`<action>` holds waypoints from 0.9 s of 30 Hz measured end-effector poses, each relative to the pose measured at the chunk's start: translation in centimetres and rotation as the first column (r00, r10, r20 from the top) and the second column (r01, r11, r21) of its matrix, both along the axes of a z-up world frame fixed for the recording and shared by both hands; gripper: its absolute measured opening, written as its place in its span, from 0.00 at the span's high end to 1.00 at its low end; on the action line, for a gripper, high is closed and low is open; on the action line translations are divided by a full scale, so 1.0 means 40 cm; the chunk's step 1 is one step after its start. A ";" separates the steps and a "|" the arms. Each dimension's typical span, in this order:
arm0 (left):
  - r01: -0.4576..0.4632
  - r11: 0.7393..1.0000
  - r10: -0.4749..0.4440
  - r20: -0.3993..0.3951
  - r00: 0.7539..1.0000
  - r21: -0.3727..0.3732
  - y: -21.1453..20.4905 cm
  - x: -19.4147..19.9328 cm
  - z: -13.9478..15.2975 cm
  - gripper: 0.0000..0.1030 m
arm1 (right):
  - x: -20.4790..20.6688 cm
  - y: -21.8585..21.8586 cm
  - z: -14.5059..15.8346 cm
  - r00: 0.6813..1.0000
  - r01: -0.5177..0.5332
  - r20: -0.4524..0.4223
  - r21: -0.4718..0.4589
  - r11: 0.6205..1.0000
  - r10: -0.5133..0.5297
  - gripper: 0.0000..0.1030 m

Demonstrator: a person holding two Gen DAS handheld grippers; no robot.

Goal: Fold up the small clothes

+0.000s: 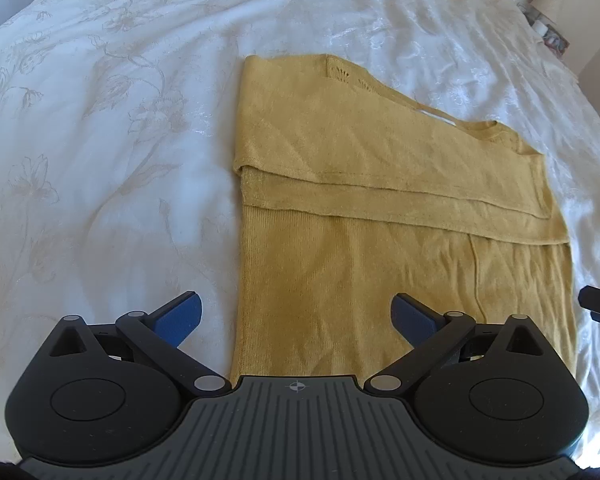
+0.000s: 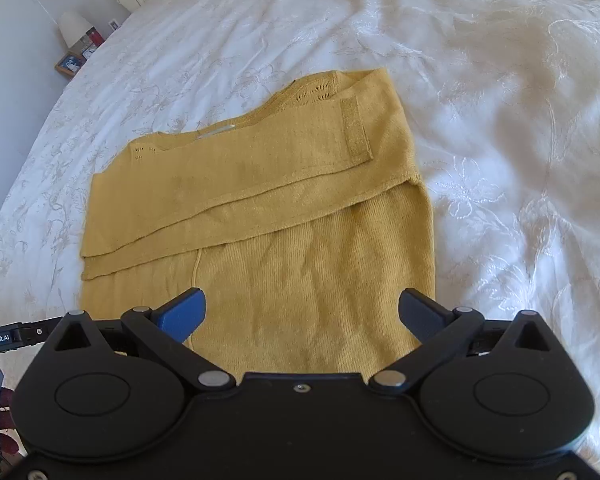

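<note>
Ahead of the left hand-held gripper (image 1: 296,316), whose blue-padded fingers stand wide apart and hold nothing, a mustard-yellow knit sweater (image 1: 380,208) lies flat on a bed (image 1: 100,120) covered in white, flower-patterned cloth. Its left edge runs straight away from this gripper, just inside the left finger, and the near hem sits under the gripper's body. Both sleeves are folded across the chest, forming two overlapping bands with straight lower edges. A vertical seam shows on the lower right of the body, and small openwork holes mark the shoulders by the neckline.

Ahead of the right hand-held gripper (image 2: 302,314), also spread open and empty, the same sweater (image 2: 260,208) fills the space between the fingers. A ribbed cuff (image 2: 356,128) ends the upper sleeve towards the right. Far to the left, beyond the bed, stands a small lamp (image 2: 73,28) beside a framed picture (image 2: 69,63).
</note>
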State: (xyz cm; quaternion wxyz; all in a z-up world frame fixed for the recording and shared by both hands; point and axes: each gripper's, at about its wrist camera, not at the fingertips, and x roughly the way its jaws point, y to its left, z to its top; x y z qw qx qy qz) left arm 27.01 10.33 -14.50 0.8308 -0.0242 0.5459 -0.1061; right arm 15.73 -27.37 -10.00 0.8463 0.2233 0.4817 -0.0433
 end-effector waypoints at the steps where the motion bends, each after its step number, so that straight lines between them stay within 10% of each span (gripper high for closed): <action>1: 0.006 1.000 -0.006 0.000 1.000 -0.001 0.003 -0.006 -0.001 0.00 | -0.012 0.008 0.001 1.000 0.008 -0.004 -0.006 1.000 -0.008 0.00; 27: -0.089 0.994 0.090 -0.011 0.996 0.063 0.019 -0.361 -0.015 0.00 | -0.380 -0.112 -0.054 0.999 -0.012 -0.050 0.017 1.000 0.013 0.00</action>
